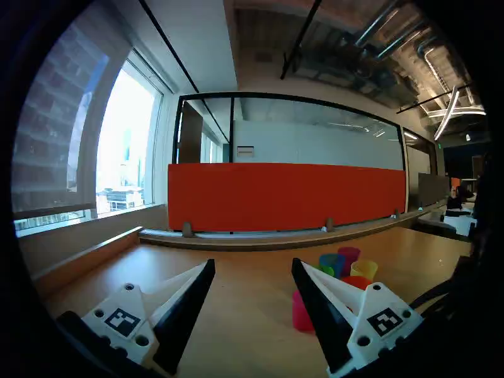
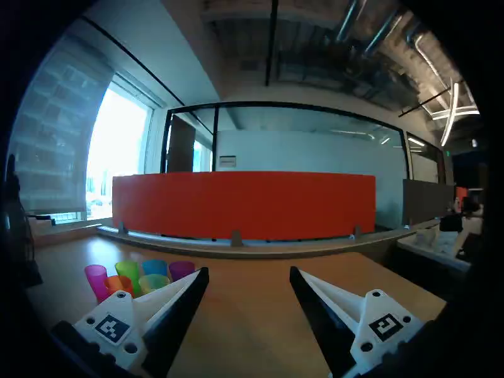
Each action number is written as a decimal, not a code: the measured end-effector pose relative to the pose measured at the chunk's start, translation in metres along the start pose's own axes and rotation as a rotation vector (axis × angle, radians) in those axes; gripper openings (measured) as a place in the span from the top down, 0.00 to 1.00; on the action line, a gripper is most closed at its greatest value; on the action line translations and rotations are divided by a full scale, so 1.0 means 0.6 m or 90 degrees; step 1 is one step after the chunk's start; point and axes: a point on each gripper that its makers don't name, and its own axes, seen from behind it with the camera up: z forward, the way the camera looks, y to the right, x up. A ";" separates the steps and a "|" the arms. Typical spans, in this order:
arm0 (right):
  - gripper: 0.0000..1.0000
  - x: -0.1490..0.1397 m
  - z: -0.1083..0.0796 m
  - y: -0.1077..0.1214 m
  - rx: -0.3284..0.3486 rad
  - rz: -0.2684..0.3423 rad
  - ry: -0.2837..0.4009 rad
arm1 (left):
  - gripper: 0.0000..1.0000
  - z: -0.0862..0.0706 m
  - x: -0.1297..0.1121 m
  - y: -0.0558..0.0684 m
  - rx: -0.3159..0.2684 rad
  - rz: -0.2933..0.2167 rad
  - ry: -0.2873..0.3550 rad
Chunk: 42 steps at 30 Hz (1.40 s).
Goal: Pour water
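Wooden desk (image 1: pixel 252 296) behind an orange partition (image 1: pixel 283 195), bright window (image 1: pixel 123 151) (left side), exposed ceiling pipes (image 1: pixel 390 31)

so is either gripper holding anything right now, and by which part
Nothing is held: the left gripper and the right gripper are both open, with bare table showing in each gap.

You've got six bright translucent cups (image 2: pixel 129 274) standing upright in a tight bunch on the tabletop (image 2: pixel 252 296): pink, orange, green, blue, purple and yellow.

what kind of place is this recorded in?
Probably an open-plan office: long wooden desk, orange divider panel along its back edge, glass-walled room behind, exposed ceiling pipes.
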 end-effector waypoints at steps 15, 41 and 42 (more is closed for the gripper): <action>0.01 -0.018 0.024 -0.084 0.145 -0.030 -0.051 | 0.10 0.016 -0.021 0.055 -0.089 0.056 -0.046; 0.00 -0.039 0.116 -0.233 0.353 -0.115 -0.171 | 0.10 0.022 -0.037 0.097 -0.185 0.075 -0.097; 0.00 -0.042 0.122 -0.238 0.358 -0.116 -0.176 | 0.10 0.022 -0.037 0.098 -0.185 0.075 -0.098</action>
